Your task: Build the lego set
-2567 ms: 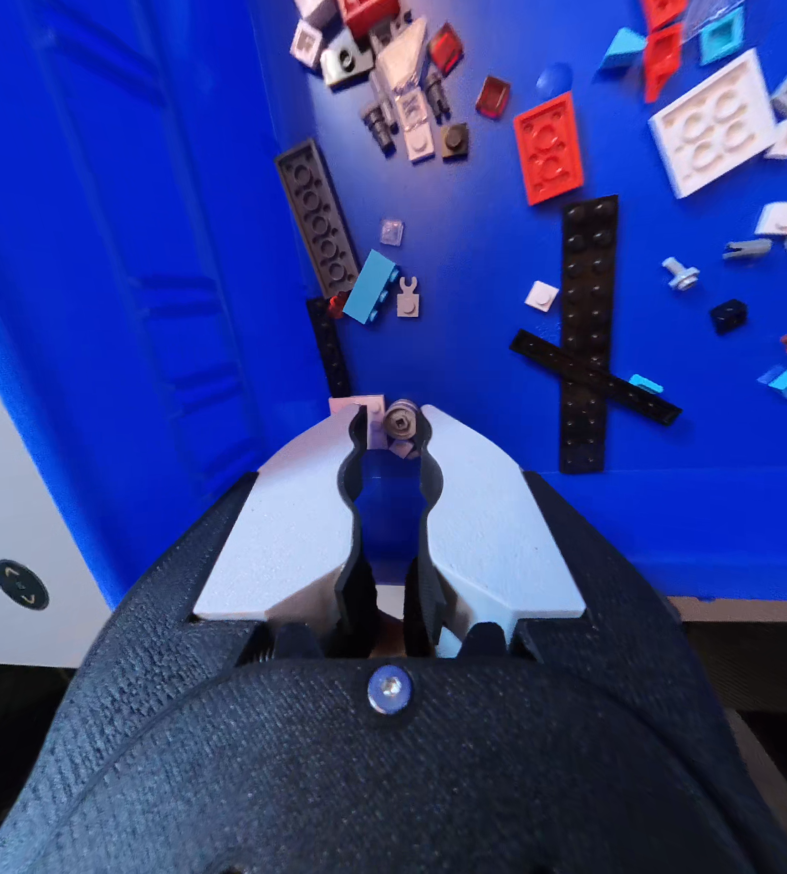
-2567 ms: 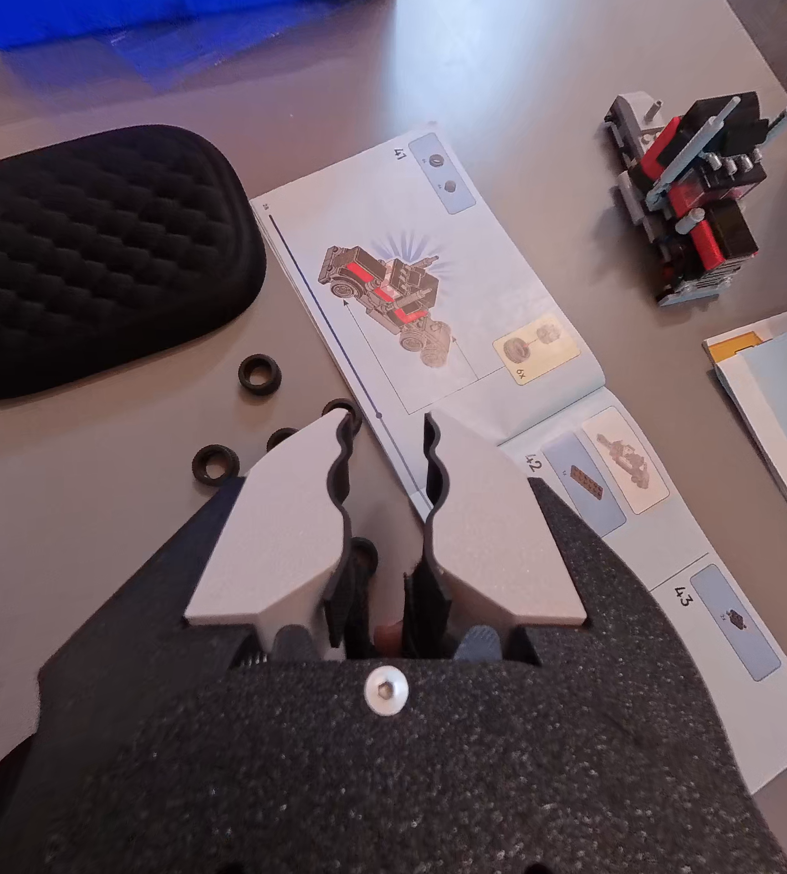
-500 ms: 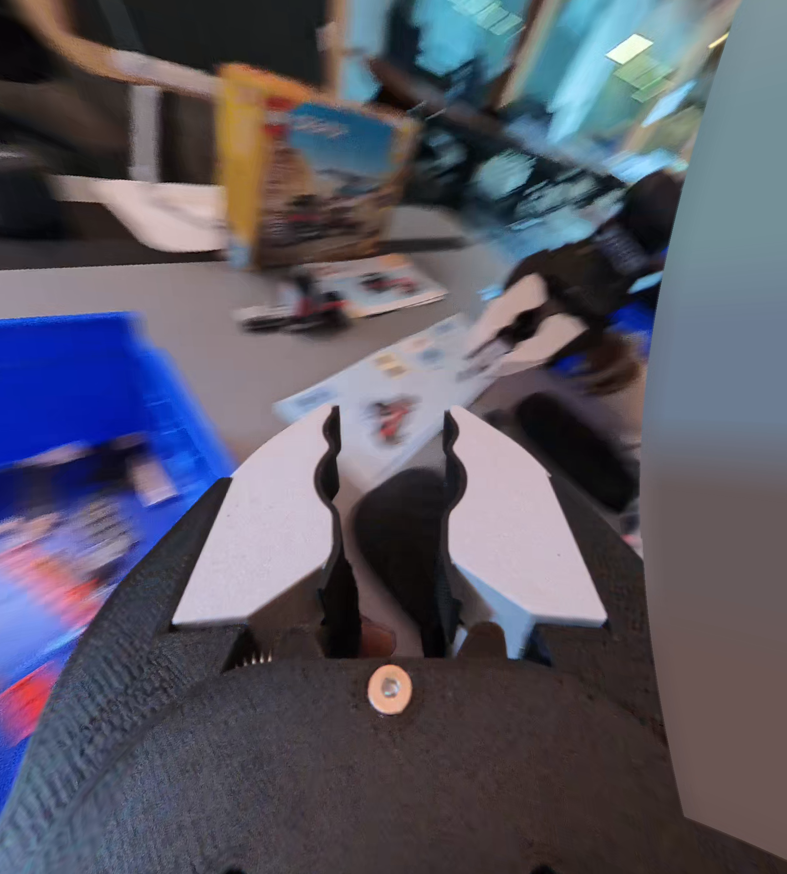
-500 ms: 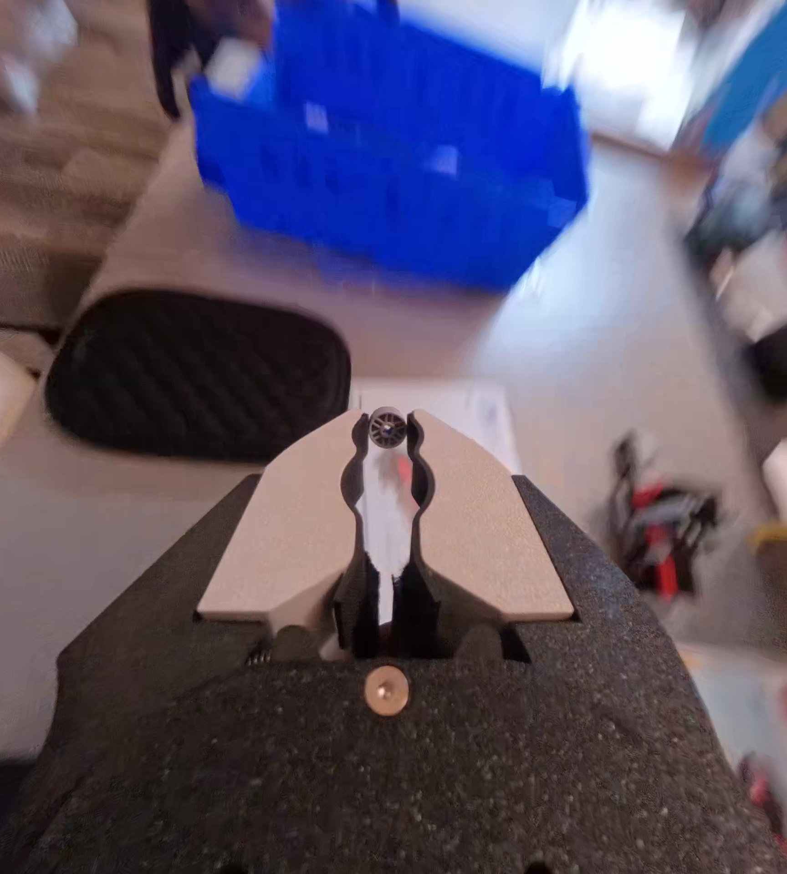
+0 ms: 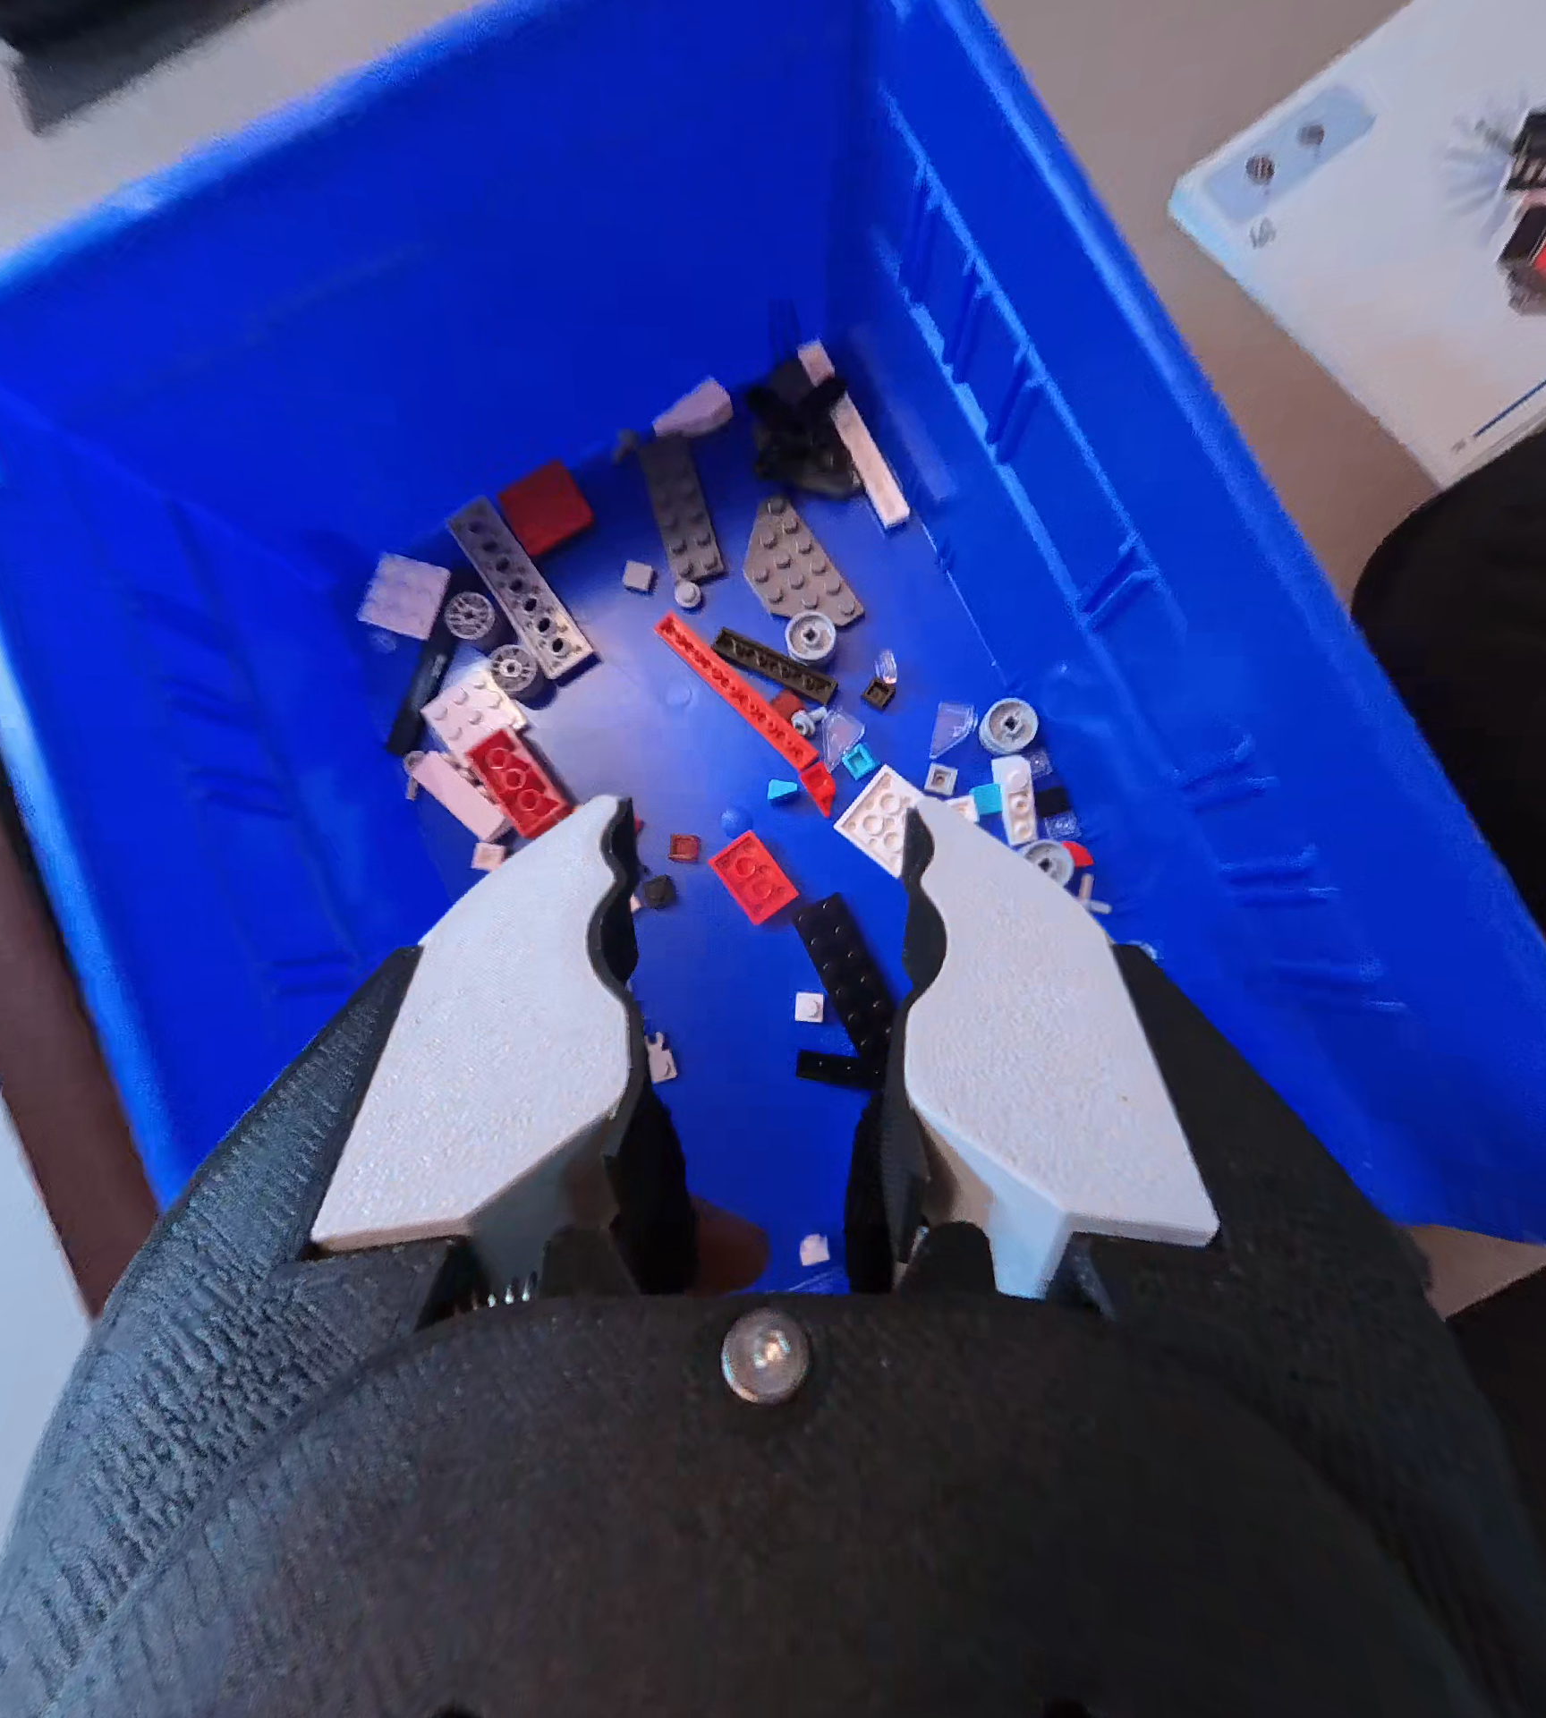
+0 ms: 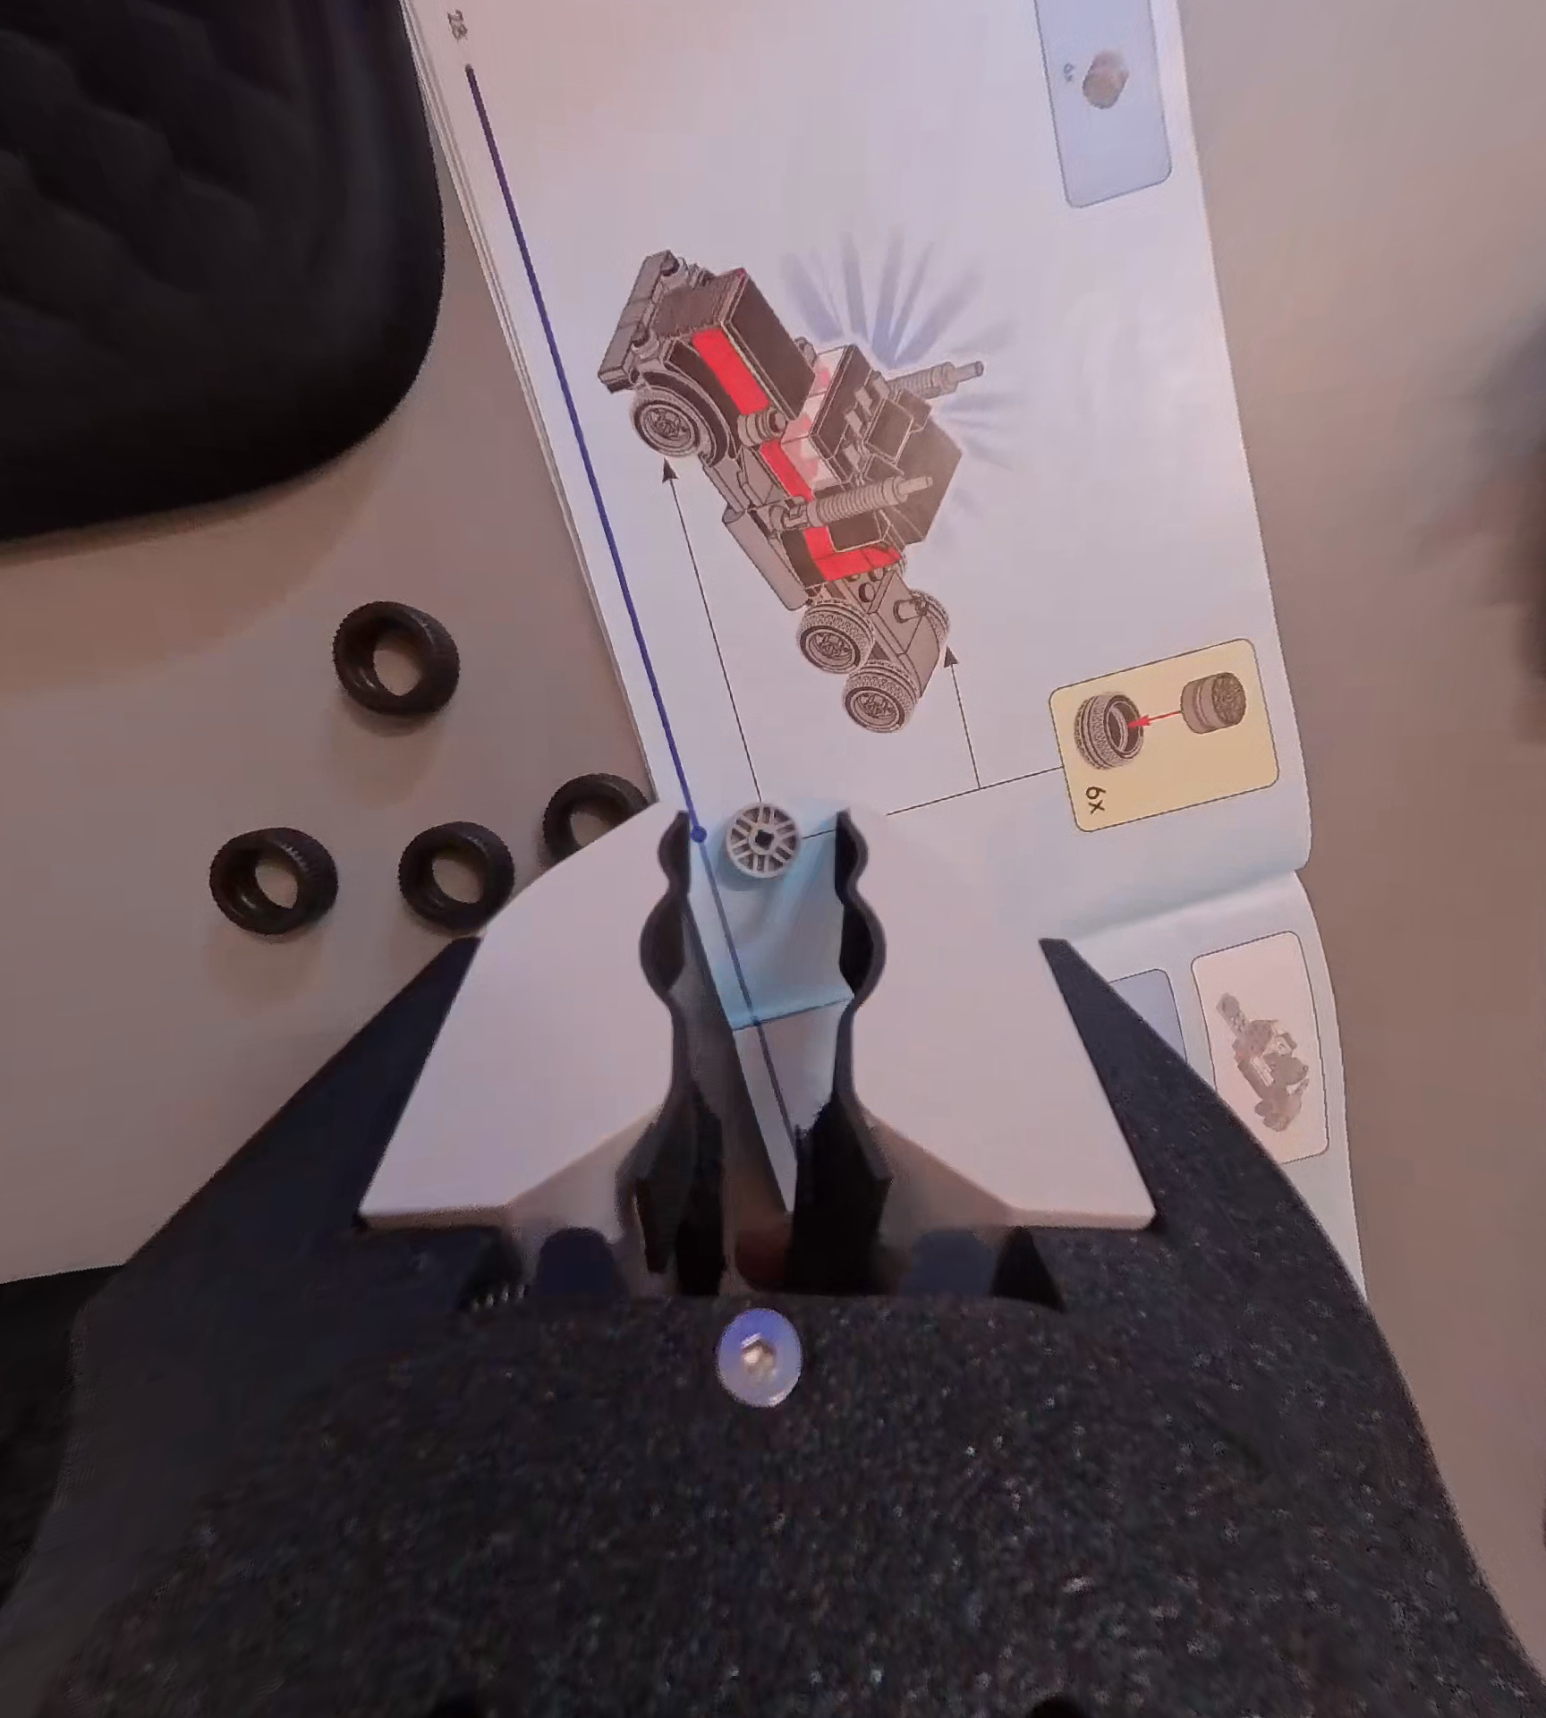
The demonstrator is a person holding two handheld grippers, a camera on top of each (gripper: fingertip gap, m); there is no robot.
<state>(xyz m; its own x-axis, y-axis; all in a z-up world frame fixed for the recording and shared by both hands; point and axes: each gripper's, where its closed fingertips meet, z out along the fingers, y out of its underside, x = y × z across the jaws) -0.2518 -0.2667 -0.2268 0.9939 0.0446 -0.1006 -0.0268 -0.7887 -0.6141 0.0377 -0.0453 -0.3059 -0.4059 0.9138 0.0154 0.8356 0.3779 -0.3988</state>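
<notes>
Grey spoked plastic wheel hub (image 6: 760,839) lies on the open instruction booklet (image 6: 890,232), loose between the spread jaws of the right hand-held gripper (image 6: 762,841), beside 4 black rubber tyres (image 6: 395,658), so tyre-fitting comes next, while the left hand-held gripper (image 5: 767,841) hovers open over the blue plastic bin (image 5: 379,279).

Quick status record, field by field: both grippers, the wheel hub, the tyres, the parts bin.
left gripper: open, empty, above the blue plastic parts bin
right gripper: open, over the open instruction booklet
small grey wheel hub: between the right fingertips, gap on both sides, seemingly on the booklet
black rubber tyres: four, loose on the grey table, left of the booklet
bin contents: loose bricks, several more grey hubs
</notes>
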